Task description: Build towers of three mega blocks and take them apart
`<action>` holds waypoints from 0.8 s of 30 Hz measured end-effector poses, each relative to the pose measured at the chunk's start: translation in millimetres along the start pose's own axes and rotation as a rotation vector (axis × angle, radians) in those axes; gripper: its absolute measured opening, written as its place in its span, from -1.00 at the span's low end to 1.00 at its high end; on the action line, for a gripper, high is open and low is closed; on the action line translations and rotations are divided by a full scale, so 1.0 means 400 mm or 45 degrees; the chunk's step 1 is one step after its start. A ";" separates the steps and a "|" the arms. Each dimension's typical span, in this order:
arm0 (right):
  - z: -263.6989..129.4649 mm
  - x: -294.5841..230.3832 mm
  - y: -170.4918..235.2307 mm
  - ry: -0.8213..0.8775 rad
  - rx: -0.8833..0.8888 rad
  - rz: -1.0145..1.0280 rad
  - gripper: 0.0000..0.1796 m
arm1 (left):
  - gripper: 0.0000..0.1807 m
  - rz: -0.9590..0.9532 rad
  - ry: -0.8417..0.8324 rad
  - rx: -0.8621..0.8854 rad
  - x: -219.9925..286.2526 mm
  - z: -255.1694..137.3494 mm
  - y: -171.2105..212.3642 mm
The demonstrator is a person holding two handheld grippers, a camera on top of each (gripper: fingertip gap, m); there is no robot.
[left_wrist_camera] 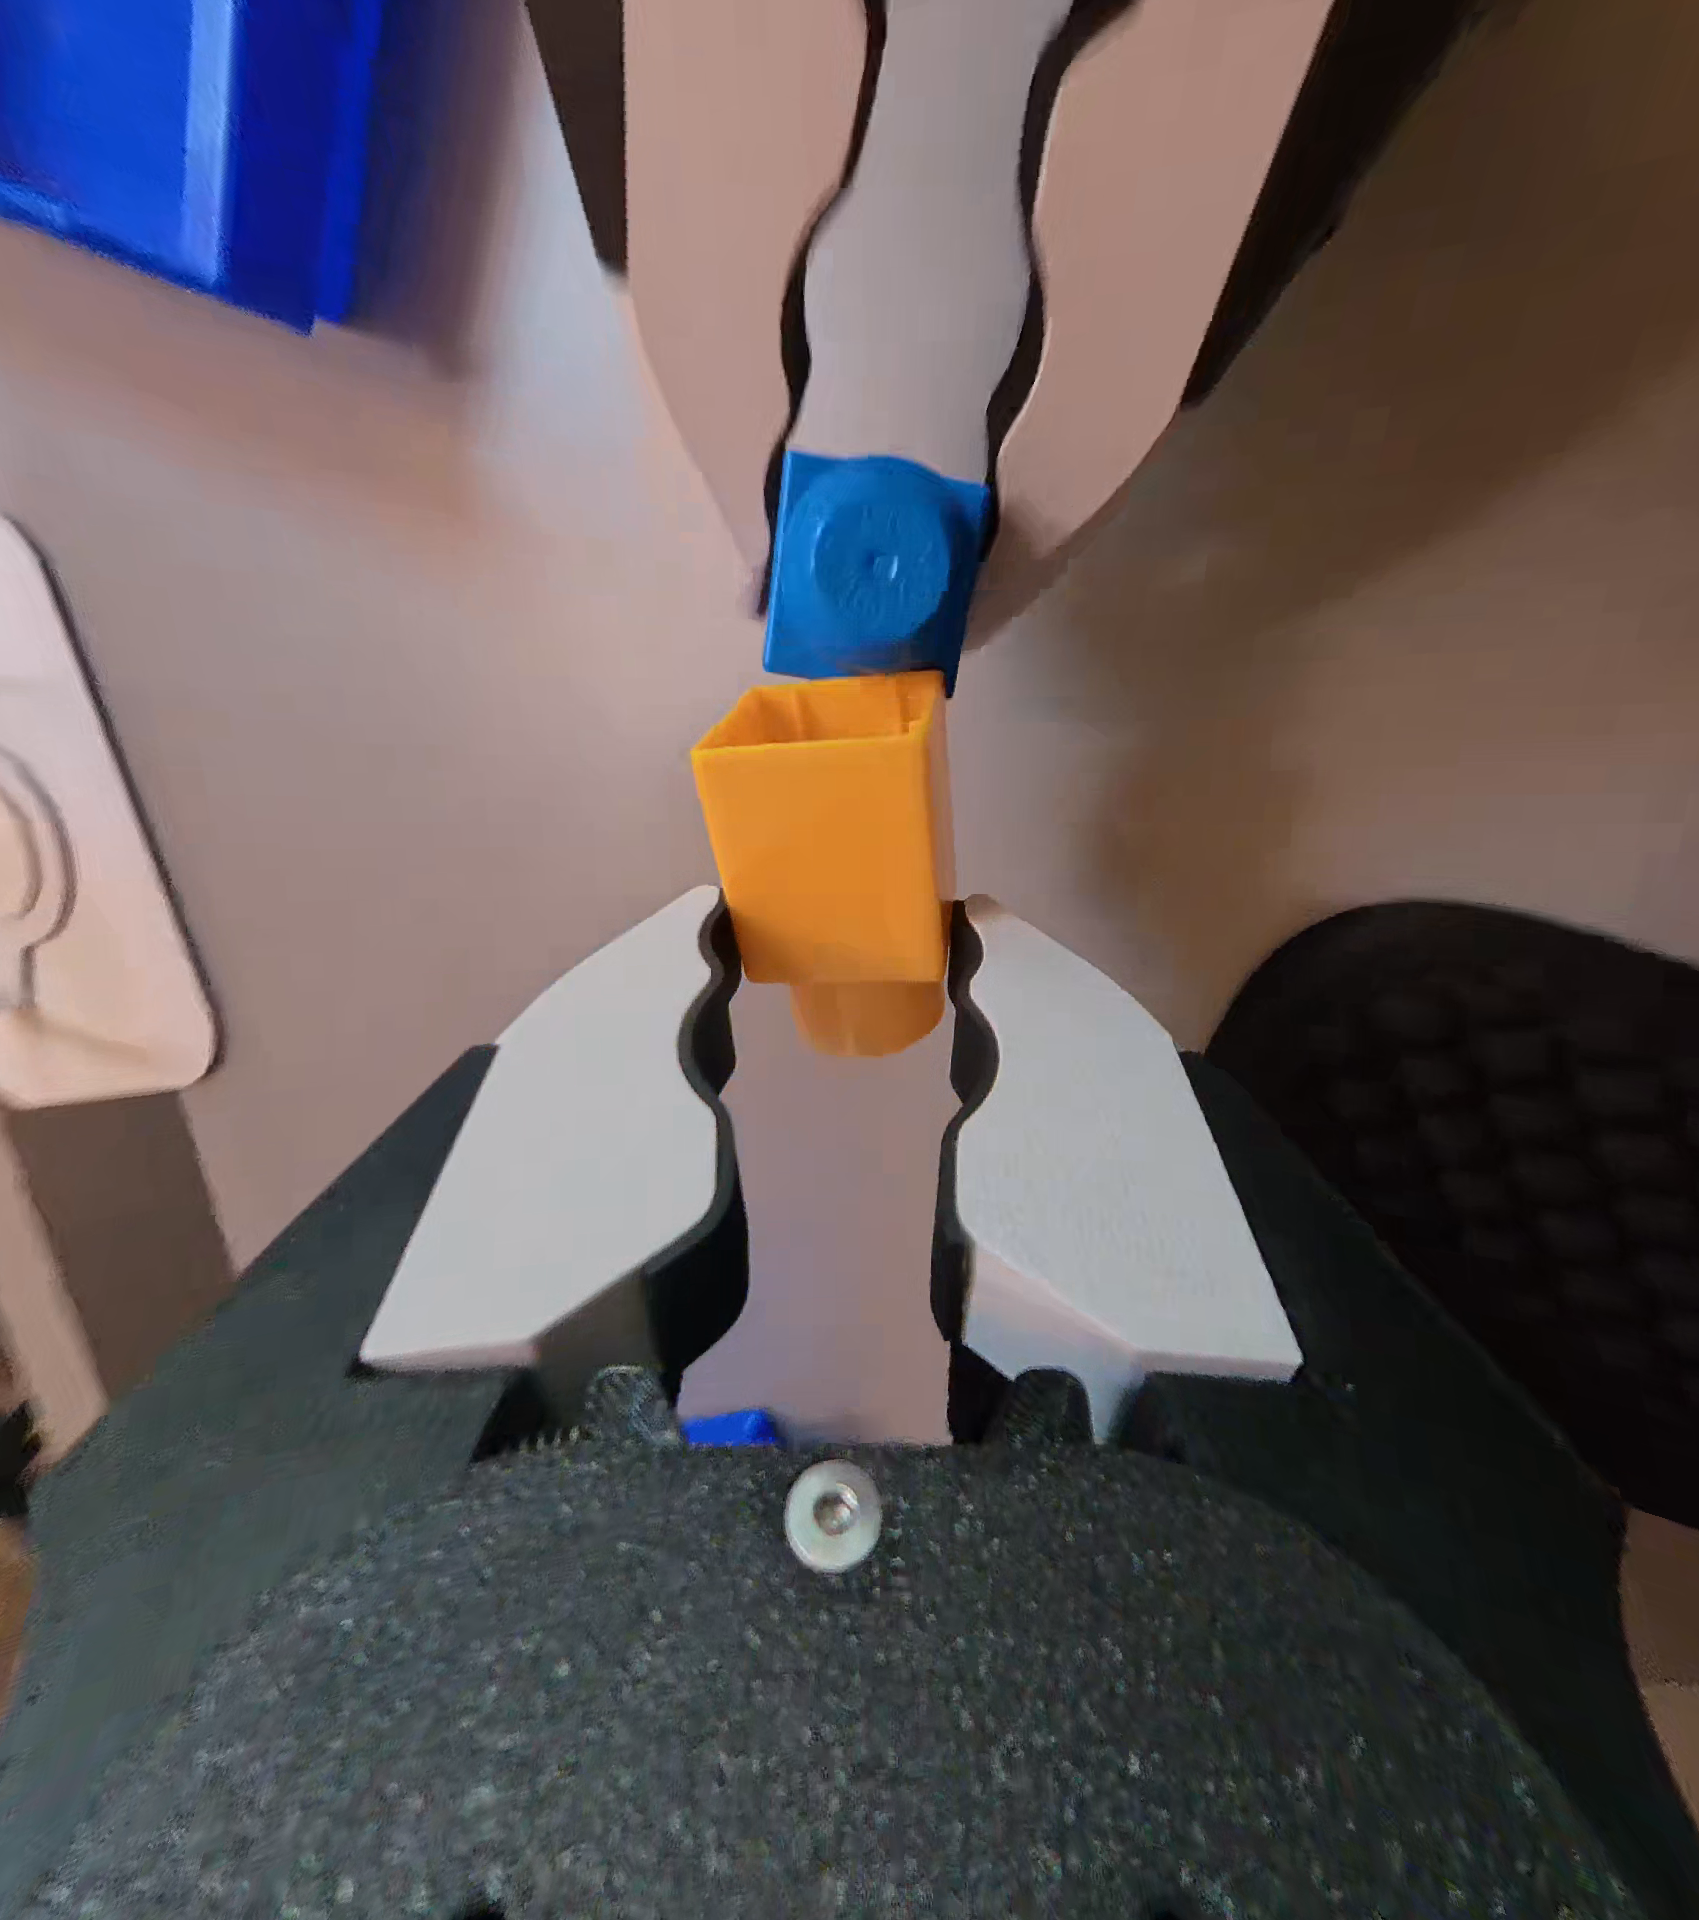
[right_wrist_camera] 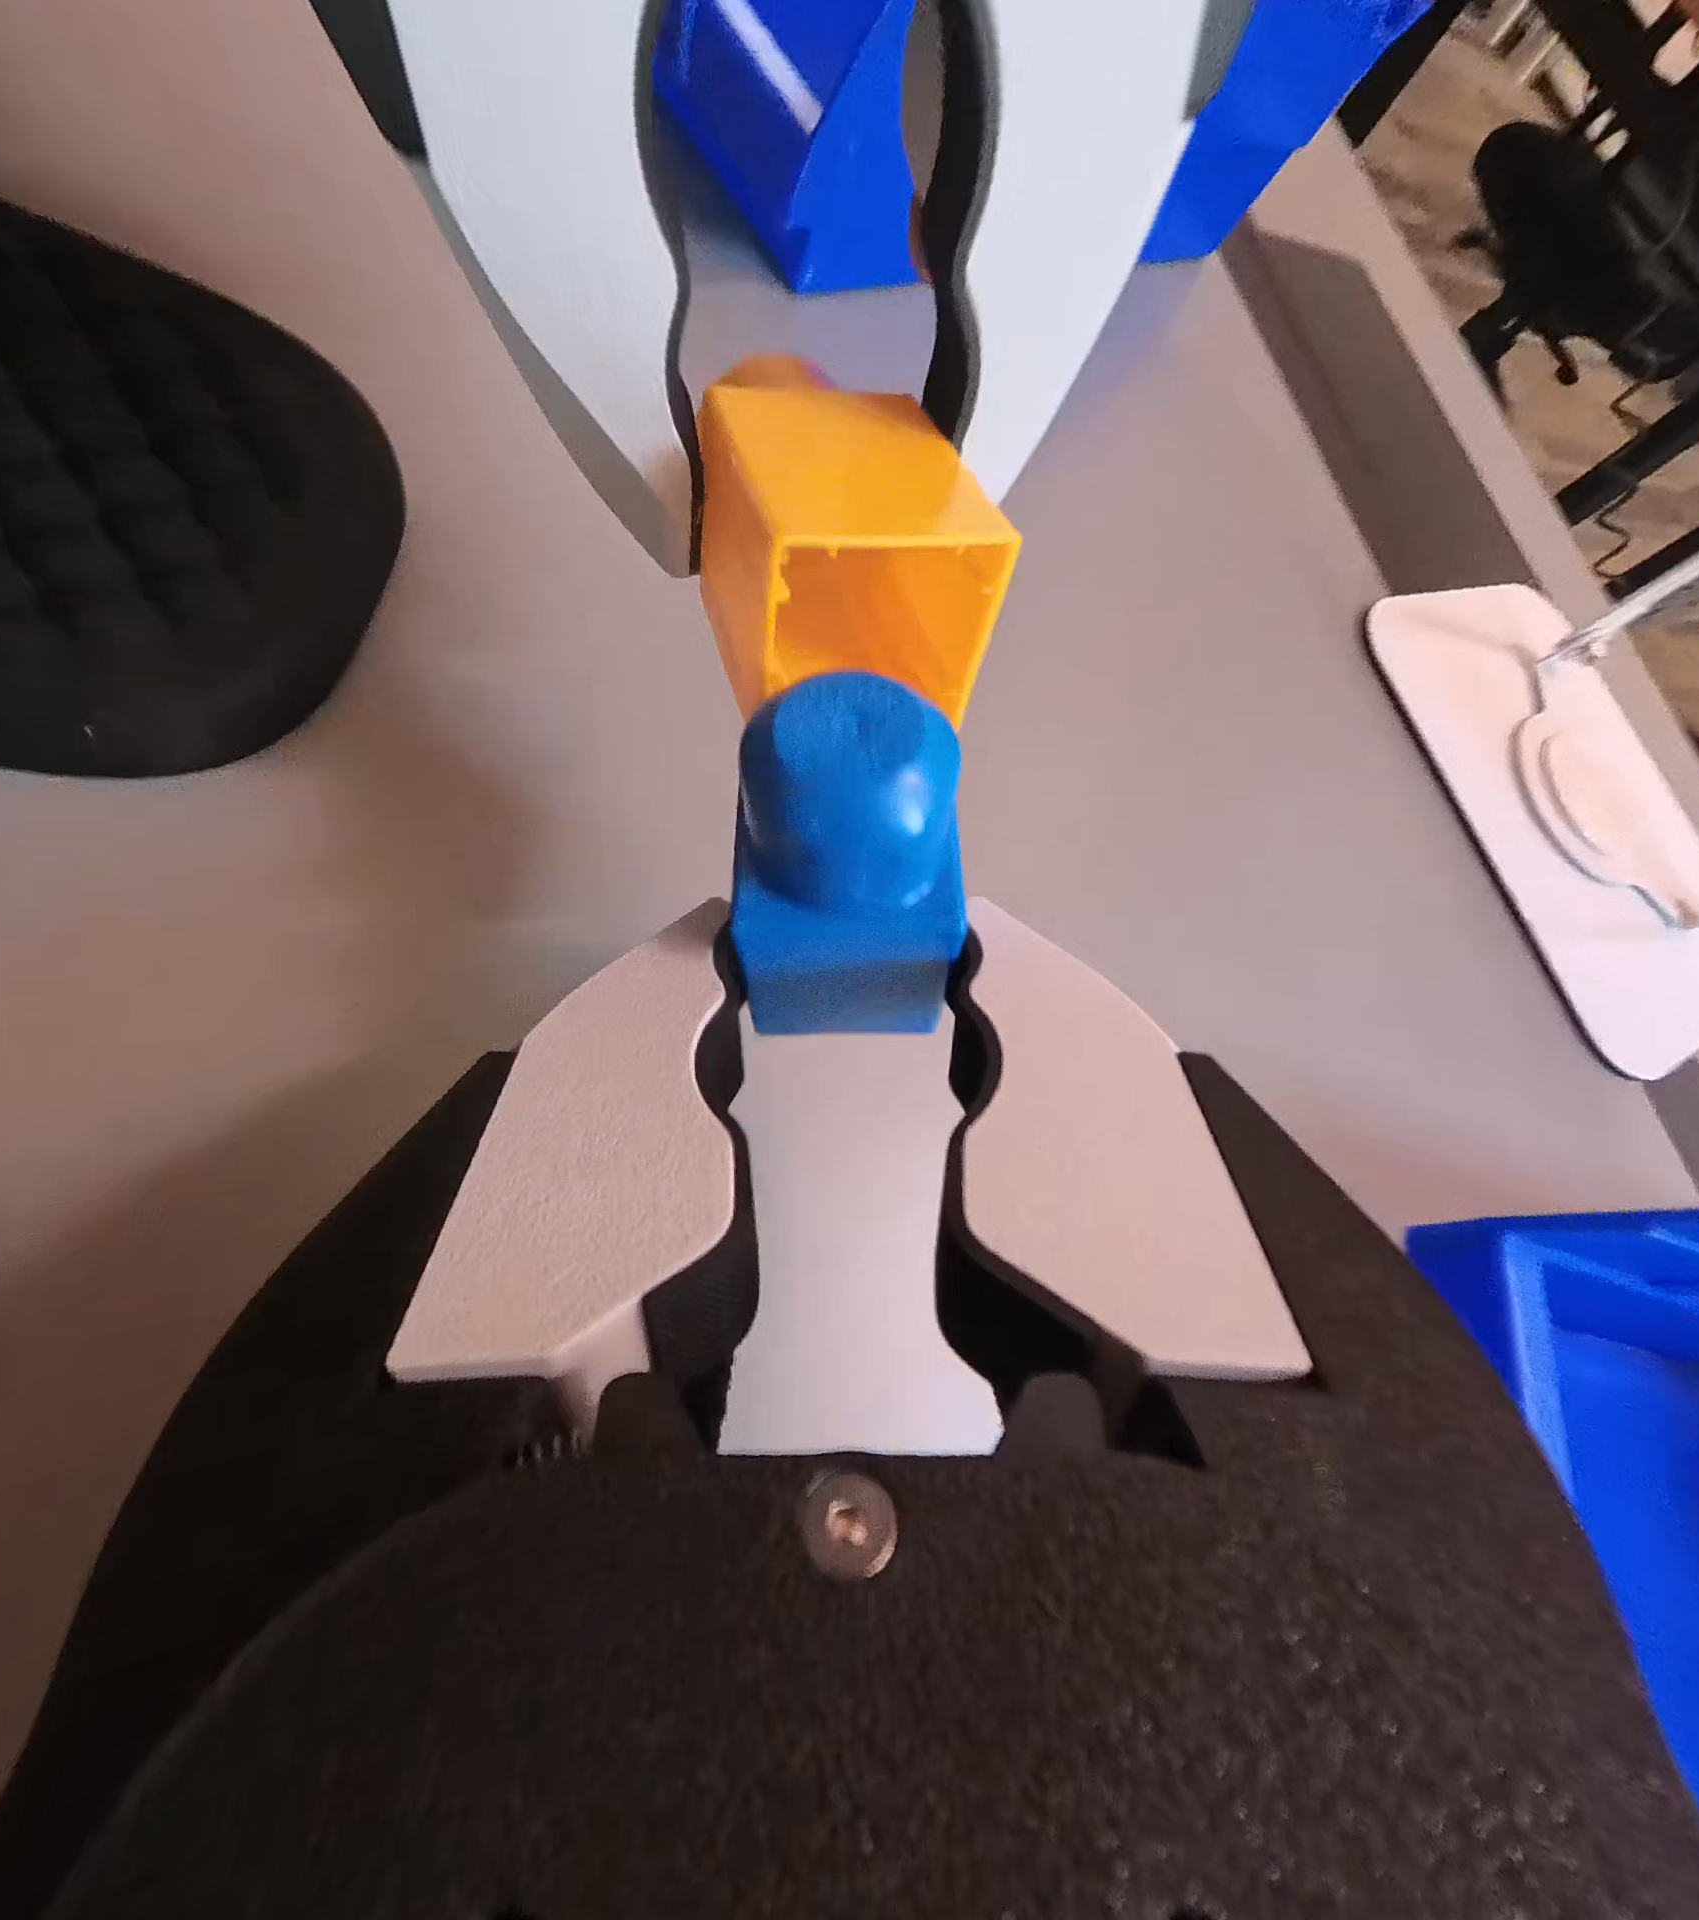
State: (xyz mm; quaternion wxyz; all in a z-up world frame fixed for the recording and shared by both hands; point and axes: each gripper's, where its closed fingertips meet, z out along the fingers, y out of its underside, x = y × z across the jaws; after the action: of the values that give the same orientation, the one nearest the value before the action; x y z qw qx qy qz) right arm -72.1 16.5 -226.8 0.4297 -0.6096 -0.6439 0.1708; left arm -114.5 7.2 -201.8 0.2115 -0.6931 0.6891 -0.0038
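My left gripper (left_wrist_camera: pixel 840 925) is shut on an orange block (left_wrist_camera: pixel 829 831), with the block's hollow underside pointing away from me. My right gripper (right_wrist_camera: pixel 845 940) is shut on a blue block (right_wrist_camera: pixel 845 894), with its stud pointing forward at the orange block's (right_wrist_camera: pixel 855 520) open underside. The two blocks are held above the table, end to end; the stud sits just at the opening's rim. In the left wrist view the blue block (left_wrist_camera: pixel 871 566) shows stud-on, held by the right gripper (left_wrist_camera: pixel 881 488). In the right wrist view the left gripper (right_wrist_camera: pixel 824 457) holds the orange block from behind.
A black textured pad (left_wrist_camera: pixel 1510 1195) lies on the pale table; it also shows in the right wrist view (right_wrist_camera: pixel 97 499). A blue bin (left_wrist_camera: pixel 159 145) stands near the table's back; another blue bin (right_wrist_camera: pixel 1634 1455) is close on my right. A white board (right_wrist_camera: pixel 1551 831) lies by the table edge.
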 end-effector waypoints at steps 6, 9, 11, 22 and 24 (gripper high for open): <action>0.006 -0.036 0.000 -0.117 -0.002 0.033 -0.59 | -0.60 -0.062 0.137 0.295 0.031 -0.030 -0.062; 0.010 -0.046 0.007 -0.140 -0.030 0.029 -0.59 | -0.60 -0.045 0.128 0.257 0.036 -0.019 -0.046; 0.011 -0.054 0.011 -0.170 -0.043 0.044 -0.59 | -0.60 -0.054 0.164 0.268 0.048 -0.016 -0.047; 0.021 -0.110 0.015 -0.332 -0.063 0.099 -0.59 | -0.60 -0.099 0.291 0.509 0.076 -0.012 -0.134; 0.017 -0.115 0.011 -0.363 -0.041 0.128 -0.59 | -0.60 -0.128 0.315 0.558 0.079 -0.013 -0.141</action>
State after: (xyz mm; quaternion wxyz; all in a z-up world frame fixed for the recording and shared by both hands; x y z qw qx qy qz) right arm -79.8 -23.3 -249.8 0.3150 -0.6175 -0.6696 0.2666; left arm -60.8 -26.6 -189.2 0.2702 -0.6583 0.6572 -0.2486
